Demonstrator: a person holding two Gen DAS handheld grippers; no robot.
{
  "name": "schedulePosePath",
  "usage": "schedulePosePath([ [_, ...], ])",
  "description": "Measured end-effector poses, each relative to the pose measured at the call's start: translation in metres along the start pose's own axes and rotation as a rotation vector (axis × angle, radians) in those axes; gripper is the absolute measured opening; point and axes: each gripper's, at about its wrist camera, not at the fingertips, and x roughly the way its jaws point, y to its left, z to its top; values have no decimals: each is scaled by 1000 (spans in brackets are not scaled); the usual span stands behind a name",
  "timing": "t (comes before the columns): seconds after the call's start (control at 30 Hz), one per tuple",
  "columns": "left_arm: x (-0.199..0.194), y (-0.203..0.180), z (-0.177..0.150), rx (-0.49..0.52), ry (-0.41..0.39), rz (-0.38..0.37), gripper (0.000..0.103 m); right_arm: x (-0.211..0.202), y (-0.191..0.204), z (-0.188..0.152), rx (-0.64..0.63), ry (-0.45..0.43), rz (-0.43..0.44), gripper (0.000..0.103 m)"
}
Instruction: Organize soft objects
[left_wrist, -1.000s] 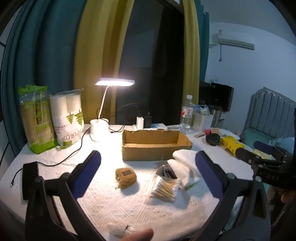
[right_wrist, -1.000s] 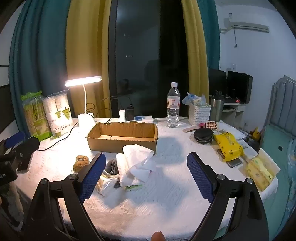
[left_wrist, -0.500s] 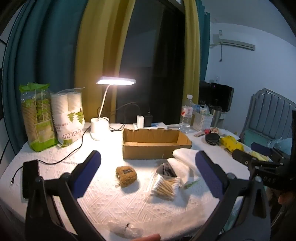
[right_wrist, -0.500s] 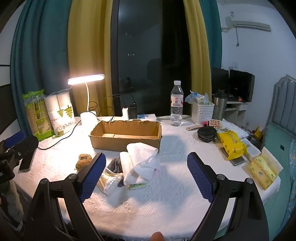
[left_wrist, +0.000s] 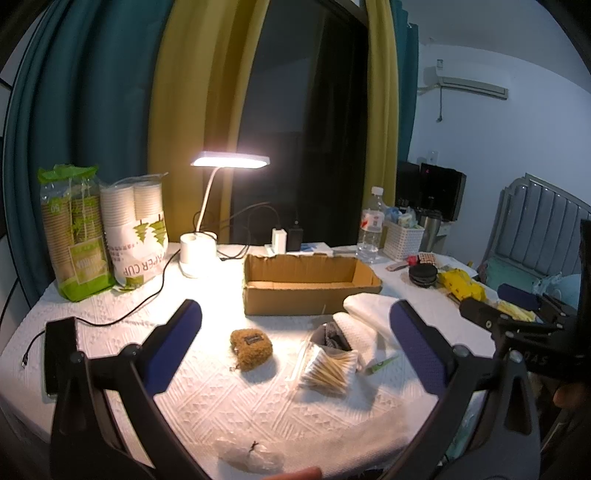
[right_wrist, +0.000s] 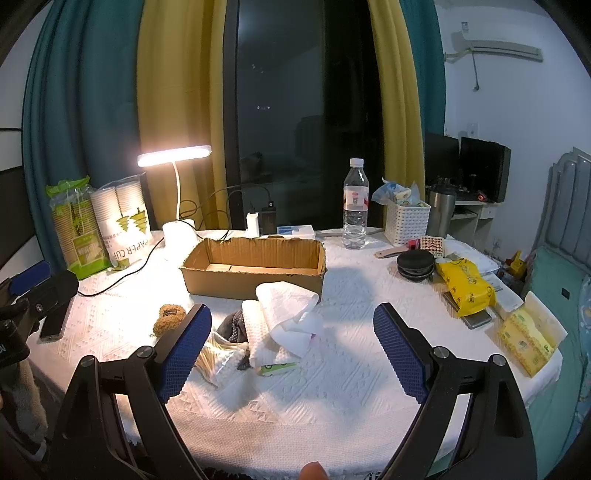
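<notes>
From your left wrist camera, your left gripper (left_wrist: 295, 332) hangs spread wide and empty above the table (left_wrist: 110, 317). The brown fuzzy pouch (left_wrist: 251, 349) lies between its fingers, the cotton swab bag (left_wrist: 330, 371) just right of it, the cardboard box (left_wrist: 306, 284) behind.

From your right wrist camera, your right gripper (right_wrist: 291, 339) is likewise spread, holding nothing. The white towels (right_wrist: 280, 314) lie heaped against the box front, touching a grey cloth (right_wrist: 232, 326).

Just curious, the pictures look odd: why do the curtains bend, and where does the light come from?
Both wrist views: fisheye lenses bow the curtains at the edges. Right wrist view: the desk lamp glares white and the cardboard box casts a shadow rightward.
</notes>
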Motion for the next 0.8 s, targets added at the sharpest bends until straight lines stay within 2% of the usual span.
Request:
schedulePosePath([
  [0.8,2,2,-4,-7,19,-2,103,2,-2,-6,0,11,5,92],
])
